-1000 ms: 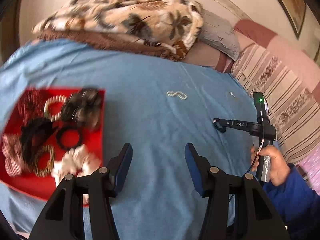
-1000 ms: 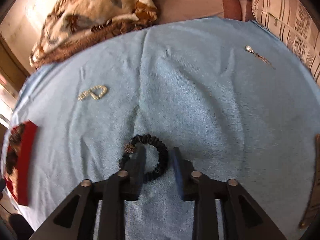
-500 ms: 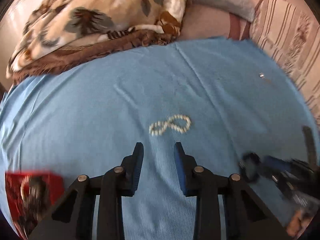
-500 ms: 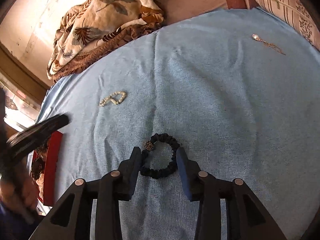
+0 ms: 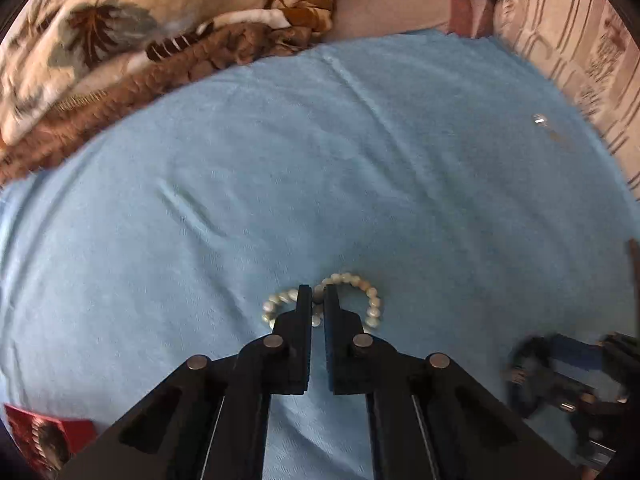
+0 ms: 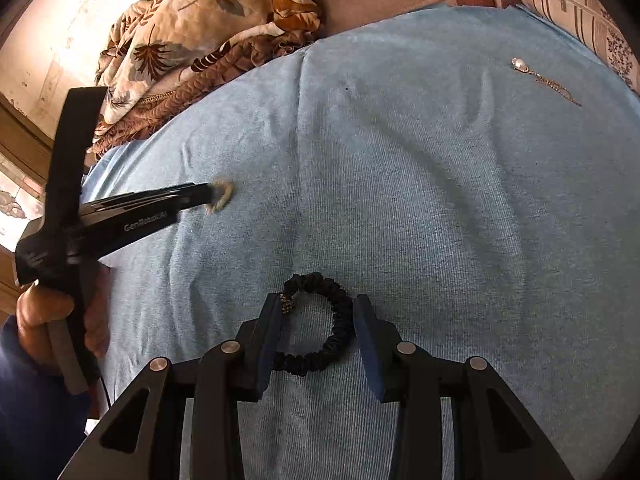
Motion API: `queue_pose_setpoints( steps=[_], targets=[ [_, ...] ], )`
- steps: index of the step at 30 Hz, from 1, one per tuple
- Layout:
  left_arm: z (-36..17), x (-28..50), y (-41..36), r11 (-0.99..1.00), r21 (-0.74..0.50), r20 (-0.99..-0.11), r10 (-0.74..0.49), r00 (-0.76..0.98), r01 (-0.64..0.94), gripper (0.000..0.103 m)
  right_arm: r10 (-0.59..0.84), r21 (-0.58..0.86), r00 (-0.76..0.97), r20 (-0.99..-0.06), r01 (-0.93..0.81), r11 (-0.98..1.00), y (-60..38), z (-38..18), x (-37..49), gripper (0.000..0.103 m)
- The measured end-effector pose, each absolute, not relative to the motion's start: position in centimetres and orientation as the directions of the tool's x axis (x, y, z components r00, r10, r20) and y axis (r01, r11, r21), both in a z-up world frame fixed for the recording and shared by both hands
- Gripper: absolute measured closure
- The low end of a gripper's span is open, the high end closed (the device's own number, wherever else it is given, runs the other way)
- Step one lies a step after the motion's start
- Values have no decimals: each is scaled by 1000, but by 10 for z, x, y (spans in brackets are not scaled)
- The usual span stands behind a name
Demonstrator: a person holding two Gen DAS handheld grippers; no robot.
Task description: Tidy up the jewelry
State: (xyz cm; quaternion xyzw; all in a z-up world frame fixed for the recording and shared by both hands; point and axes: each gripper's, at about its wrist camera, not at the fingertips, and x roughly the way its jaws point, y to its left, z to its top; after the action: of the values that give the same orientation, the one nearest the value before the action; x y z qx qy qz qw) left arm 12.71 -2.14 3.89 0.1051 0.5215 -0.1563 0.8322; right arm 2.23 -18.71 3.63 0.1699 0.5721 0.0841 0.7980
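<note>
Left wrist view: the left gripper has its black jaws pinched together on a white beaded pearl bracelet lying twisted on the light blue towelling cloth.
Beads of the bracelet loop out on both sides of the closed fingers, in the near middle of the blue cloth. In the right wrist view, the right gripper stands partly open around a black ruffled fabric scrunchie with a small gold bead; its left finger touches the bead side, while the right finger looks just clear of the ring, which lies flat on the cloth. A small silver pendant on a thin chain lies near the cloth's far right edge. A red tray of hair bands peeks in at the cloth's near left corner, and a floral beige blanket is heaped beyond its far edge.
</note>
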Motion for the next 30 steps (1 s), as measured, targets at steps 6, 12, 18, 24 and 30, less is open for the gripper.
queue_pose_setpoints(
  steps=[6,12,18,24,30],
  targets=[
    [75,81,-7,919,-150,-868,-299,397,363,98,329,369,327,-886,66,927,-191,36,19,88],
    [91,35,10,876,-300,-825,-437,360,377,98,373,426,343,-862,93,900,-197,41,11,89],
    [57,19,21,934,-174,-877,-291,381,312,98,385,445,340,-858,119,887,-199,39,8,75],
    [42,18,45,952,-197,-878,-277,390,234,98,365,418,338,-868,98,903,-195,39,8,62],
    [34,14,45,951,-183,-874,-274,402,251,72,360,417,342,-868,111,902,-197,36,-1,62]
  ],
)
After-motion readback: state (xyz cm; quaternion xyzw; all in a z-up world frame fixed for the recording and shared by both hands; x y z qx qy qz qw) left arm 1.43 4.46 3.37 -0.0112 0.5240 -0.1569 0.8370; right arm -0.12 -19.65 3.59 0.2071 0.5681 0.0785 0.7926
